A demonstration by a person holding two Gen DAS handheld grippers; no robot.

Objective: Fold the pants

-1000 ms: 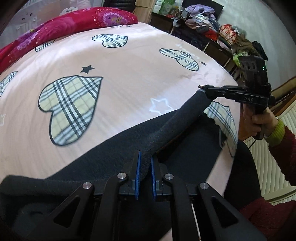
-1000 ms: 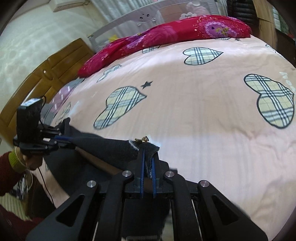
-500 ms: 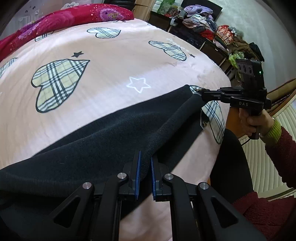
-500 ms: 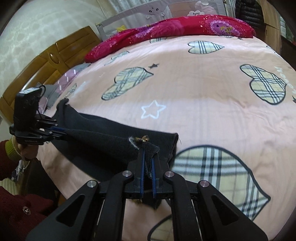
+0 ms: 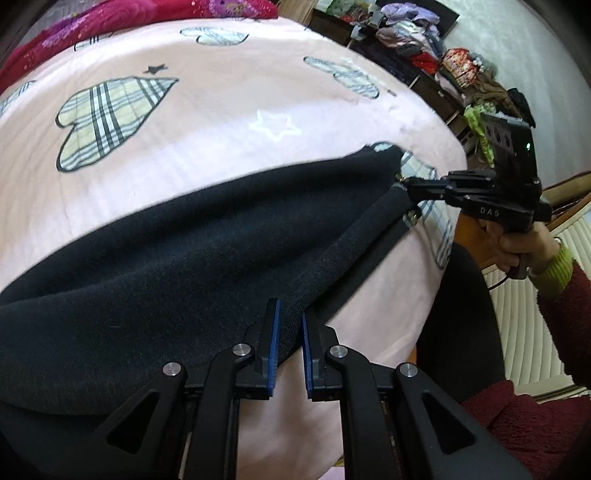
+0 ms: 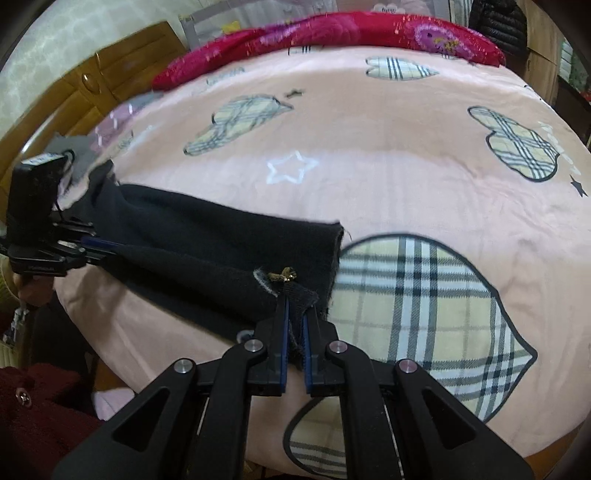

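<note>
The pants, dark and of a thick knit, are found spread across the near part of the bed, over a pink cover printed with plaid hearts and stars. One long edge is held raised and stretched between the two grippers, while the rest of the cloth rests on the cover. The left gripper is seen narrowed onto that edge, cloth being pinched between its blue pads; the right gripper is likewise closed on a bunched corner of the pants, just below a small brass-coloured fitting and a frayed pale patch. It is judged that the edge is kept taut so that the cloth can be laid flat and square before a fold is made; slack would let the thick knit sag and crease. The grip at opposite ends is judged to serve the same purpose, giving control of the whole length. The fold itself is judged not yet completed, since the held edge is not yet laid down. In the left view the letters "DAS" are read on the body of the right gripper, and a small green light is noted above them. A label on the left gripper, seen in the right view, is too blurred to be read. A red quilt lies at the far end of the bed.
</note>
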